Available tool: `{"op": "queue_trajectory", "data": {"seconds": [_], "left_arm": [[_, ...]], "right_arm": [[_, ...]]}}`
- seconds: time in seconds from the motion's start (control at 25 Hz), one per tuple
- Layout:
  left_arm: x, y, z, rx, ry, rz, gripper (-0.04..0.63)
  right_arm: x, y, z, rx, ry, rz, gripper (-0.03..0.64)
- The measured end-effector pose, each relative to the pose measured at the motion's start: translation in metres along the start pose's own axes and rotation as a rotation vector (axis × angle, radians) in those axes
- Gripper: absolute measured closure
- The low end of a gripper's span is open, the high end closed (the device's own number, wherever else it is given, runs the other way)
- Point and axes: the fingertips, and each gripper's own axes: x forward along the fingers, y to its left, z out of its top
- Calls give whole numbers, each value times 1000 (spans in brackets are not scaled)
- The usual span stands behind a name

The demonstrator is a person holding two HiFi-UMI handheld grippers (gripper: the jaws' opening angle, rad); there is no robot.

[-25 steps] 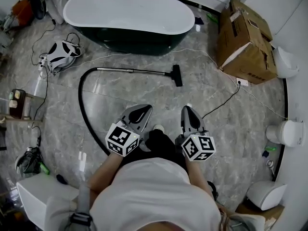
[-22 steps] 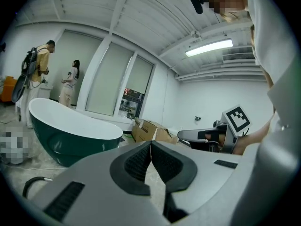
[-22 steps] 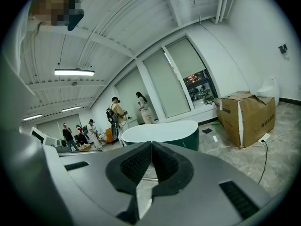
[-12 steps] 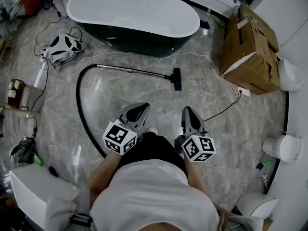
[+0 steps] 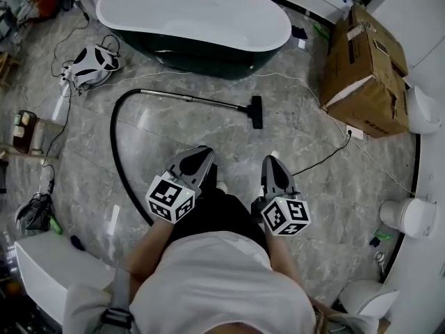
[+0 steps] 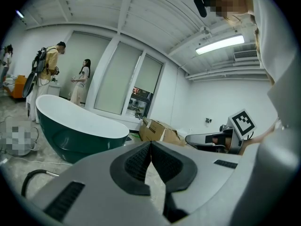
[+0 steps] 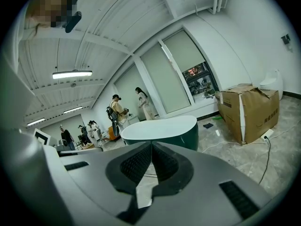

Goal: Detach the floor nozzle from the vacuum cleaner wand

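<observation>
A vacuum wand (image 5: 191, 99) lies on the marble floor in the head view, a thin metal tube running left to right. Its black floor nozzle (image 5: 256, 111) sits at the right end, and a black hose (image 5: 119, 158) curves from the left end down toward me. My left gripper (image 5: 201, 154) is shut and empty, held well short of the wand. My right gripper (image 5: 272, 164) is also shut with nothing in it, below and right of the nozzle. In both gripper views the jaws meet tip to tip, left gripper (image 6: 150, 143) and right gripper (image 7: 151, 145).
A dark green bathtub (image 5: 188, 9) with a white rim stands beyond the wand. A cardboard box (image 5: 365, 72) sits at the right, with a white cable (image 5: 306, 89) and a black cable (image 5: 323, 152) on the floor. A backpack-like unit (image 5: 92, 65) lies at the left. People stand far off.
The view has shifted slightly forward: wand, nozzle and tub sit a little lower and nearer in the head view. Both grippers stay shut in about the same place.
</observation>
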Motion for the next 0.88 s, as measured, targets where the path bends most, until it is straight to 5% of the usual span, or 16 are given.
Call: {"op": "queue_trajectory", "data": {"seconds": [0.48, 0.88], "left_arm": [[53, 28, 11, -6, 29, -46, 584], [120, 75, 57, -2, 17, -80, 584]], "right_arm": [[39, -30, 14, 10, 14, -52, 601], [120, -38, 60, -15, 20, -14, 601]]}}
